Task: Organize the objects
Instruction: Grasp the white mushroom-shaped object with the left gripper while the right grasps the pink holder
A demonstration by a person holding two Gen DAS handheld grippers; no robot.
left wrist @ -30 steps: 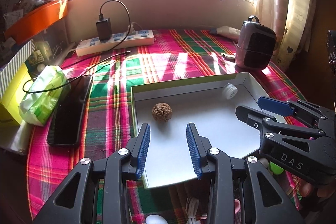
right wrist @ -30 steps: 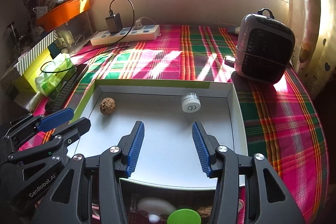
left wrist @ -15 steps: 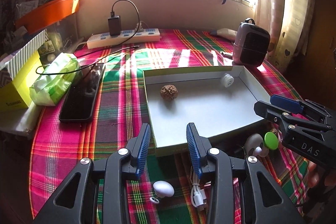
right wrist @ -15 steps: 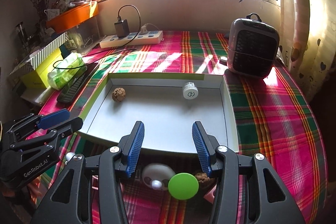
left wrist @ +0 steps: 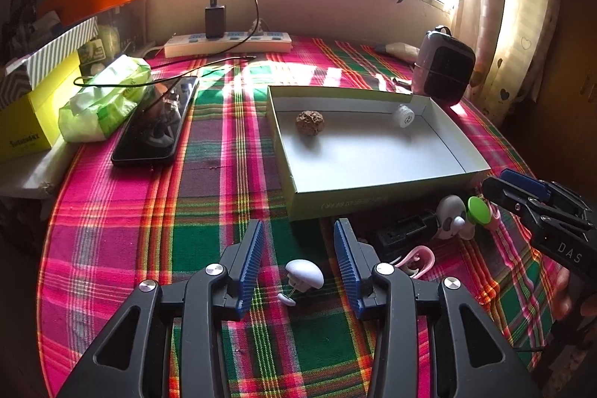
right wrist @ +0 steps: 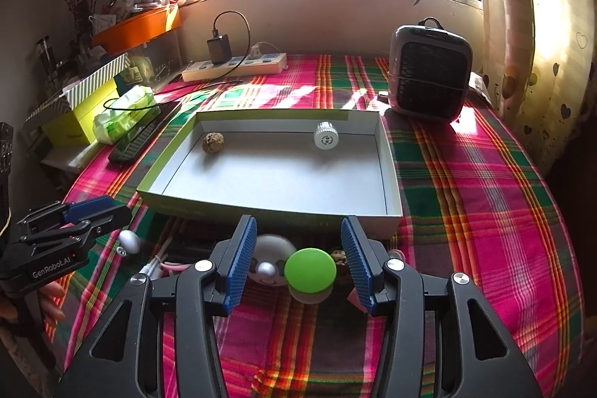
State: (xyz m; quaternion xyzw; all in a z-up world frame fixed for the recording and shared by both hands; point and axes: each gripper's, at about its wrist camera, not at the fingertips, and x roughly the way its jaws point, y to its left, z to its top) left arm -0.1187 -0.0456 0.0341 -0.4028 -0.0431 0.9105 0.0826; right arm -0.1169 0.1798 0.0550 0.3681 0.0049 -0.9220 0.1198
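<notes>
A shallow white box sits on the plaid cloth. It holds a walnut and a white cap. In front of the box lie small items: a white mushroom-shaped piece, a green disc, a round white toy, a pink clip and a black block. My left gripper is open, above the white mushroom-shaped piece. My right gripper is open, above the green disc.
A black phone, a green tissue pack and a yellow box lie at the left. A power strip with a charger is at the back. A small grey heater stands at the back right.
Both grippers have pulled back from over the box toward the table's near side. The small items in front of the box have come into view. Both stay open.
</notes>
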